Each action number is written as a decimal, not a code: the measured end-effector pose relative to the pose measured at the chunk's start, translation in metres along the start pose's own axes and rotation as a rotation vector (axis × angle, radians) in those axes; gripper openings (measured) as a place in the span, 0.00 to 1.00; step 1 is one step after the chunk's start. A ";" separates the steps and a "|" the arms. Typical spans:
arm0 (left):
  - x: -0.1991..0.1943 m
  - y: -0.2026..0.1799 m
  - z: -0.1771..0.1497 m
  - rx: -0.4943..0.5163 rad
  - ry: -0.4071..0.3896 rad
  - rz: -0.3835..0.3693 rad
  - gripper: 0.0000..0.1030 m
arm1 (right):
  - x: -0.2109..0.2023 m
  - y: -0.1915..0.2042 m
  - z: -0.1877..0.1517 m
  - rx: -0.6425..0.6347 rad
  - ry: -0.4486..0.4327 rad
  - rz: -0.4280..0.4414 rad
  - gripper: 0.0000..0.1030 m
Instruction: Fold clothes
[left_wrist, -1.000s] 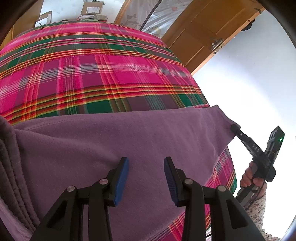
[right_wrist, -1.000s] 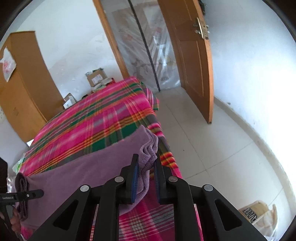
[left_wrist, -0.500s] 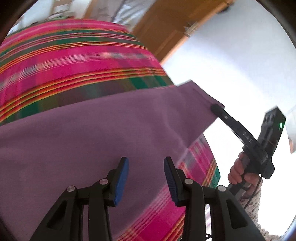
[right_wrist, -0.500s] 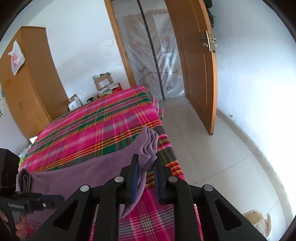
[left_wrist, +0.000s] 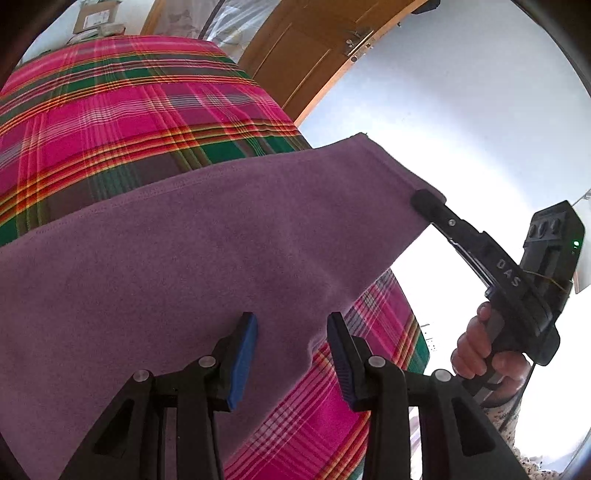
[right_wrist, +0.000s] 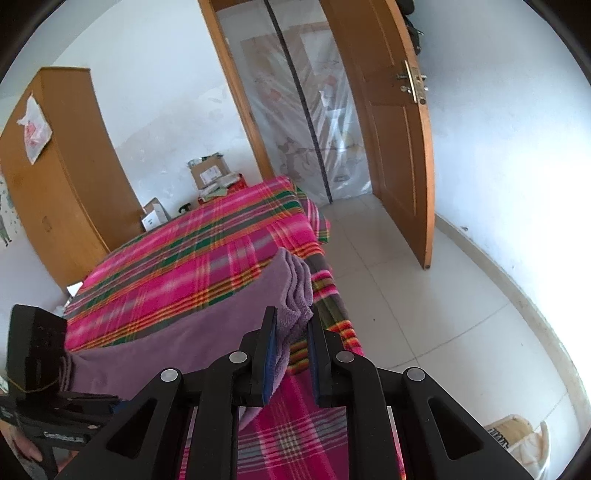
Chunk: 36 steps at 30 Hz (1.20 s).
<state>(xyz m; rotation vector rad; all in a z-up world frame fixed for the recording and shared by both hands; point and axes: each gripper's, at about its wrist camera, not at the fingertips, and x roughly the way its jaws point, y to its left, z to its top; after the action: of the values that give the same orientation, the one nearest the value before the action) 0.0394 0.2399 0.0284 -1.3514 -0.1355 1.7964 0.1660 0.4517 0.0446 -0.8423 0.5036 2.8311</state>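
Observation:
A purple garment (left_wrist: 207, 251) lies stretched across the pink plaid bed (left_wrist: 122, 110). My left gripper (left_wrist: 291, 354) hovers over its near edge, open, with nothing between the blue pads (left_wrist: 242, 354). In the left wrist view my right gripper (left_wrist: 424, 197), held by a hand (left_wrist: 487, 350), clamps the garment's right corner. The right wrist view shows that gripper (right_wrist: 291, 332) shut on the garment's layered, folded end (right_wrist: 291, 280). The left gripper's body (right_wrist: 37, 398) shows at the lower left there, beside the garment's bunched far end; its fingers are hidden.
The plaid bed (right_wrist: 207, 258) fills the middle. Past its far end stand cardboard boxes (right_wrist: 208, 173) and a wooden wardrobe (right_wrist: 62, 177). An open wooden door (right_wrist: 391, 140) and tiled floor (right_wrist: 406, 295) lie to the right, by a white wall.
My left gripper has slid right along the garment toward the right gripper; the bunched left end has left its view. The right gripper keeps its hold, nearly still.

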 end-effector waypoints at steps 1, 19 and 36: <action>0.001 -0.002 0.000 0.003 -0.002 0.005 0.39 | -0.001 0.003 0.001 -0.006 -0.004 0.006 0.15; 0.002 0.011 -0.001 -0.014 -0.002 -0.075 0.39 | -0.042 0.073 0.017 -0.144 -0.096 0.105 0.15; 0.008 0.063 0.043 -0.402 -0.134 -0.302 0.38 | -0.051 0.080 0.015 -0.137 -0.102 0.113 0.15</action>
<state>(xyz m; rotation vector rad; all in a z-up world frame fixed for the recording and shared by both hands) -0.0318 0.2230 0.0062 -1.3915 -0.7668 1.6521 0.1823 0.3804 0.1070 -0.7077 0.3570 3.0224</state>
